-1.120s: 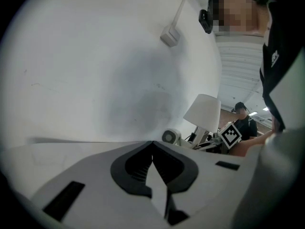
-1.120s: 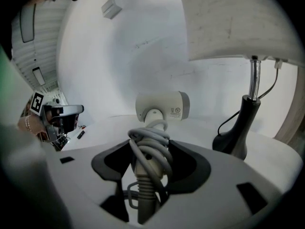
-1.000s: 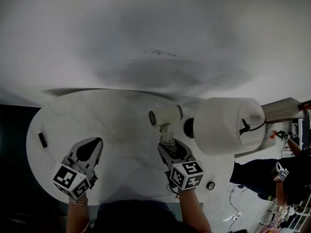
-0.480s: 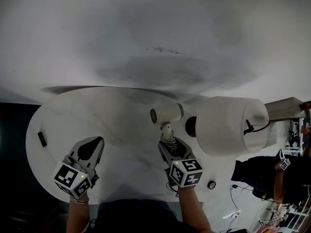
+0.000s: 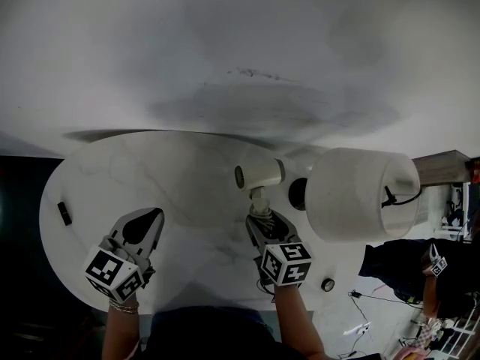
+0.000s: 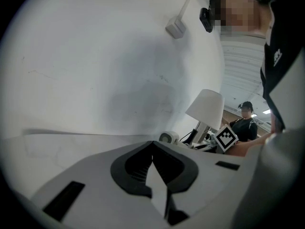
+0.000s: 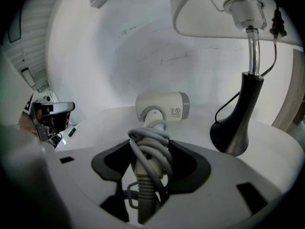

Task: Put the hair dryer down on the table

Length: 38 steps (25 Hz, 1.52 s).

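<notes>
White round table, head view, items left to right. Small black object: lying flat near the 9 o'clock edge, well apart from everything else. Left claw: over the table at about 7 o'clock, pointing toward 1 o'clock; jaws brought together at the tips, nothing between them. Hair dryer: white, barrel crosswise at about 2 o'clock from the table's middle, handle running down toward 6 o'clock with its grey cord wound round it; whether it touches the table cannot be told. Right claw: at about 4 o'clock, jaws closed on the cord-wrapped handle. Lamp: white shade, black base, just beside the dryer at its 3 o'clock.
</notes>
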{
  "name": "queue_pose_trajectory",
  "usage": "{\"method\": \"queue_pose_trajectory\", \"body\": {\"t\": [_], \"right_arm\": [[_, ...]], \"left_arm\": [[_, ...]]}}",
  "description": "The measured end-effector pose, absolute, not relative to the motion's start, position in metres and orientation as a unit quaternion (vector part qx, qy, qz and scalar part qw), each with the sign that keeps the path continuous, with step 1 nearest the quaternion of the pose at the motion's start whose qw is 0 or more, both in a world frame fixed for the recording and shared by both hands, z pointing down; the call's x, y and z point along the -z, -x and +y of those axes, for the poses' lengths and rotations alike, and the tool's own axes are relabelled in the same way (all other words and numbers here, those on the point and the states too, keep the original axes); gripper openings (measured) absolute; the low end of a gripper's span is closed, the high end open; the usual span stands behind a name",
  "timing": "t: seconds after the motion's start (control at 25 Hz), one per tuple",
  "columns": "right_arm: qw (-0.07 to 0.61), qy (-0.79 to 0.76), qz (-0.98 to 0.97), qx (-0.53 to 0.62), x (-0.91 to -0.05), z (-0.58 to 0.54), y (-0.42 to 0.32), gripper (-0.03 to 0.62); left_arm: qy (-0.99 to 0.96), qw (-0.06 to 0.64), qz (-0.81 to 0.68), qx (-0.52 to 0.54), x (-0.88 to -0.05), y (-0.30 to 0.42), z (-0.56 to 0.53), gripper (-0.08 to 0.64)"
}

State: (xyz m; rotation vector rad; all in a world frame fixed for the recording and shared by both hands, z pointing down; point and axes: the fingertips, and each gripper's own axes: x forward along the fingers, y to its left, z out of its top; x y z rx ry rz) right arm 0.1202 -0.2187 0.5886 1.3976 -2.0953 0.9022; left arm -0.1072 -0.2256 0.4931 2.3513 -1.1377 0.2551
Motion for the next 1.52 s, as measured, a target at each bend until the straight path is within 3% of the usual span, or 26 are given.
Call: {"method": "queue_pose_trajectory", "body": {"t": [1.52], "right_arm": [[0.261,-0.533,-0.738,-0.321,-0.609,-0.251,-0.113,0.249]], "left_arm": [[-0.870,0.270,-0.401,-0.099,-0.523,0.095,-0.252,0.017]]}}
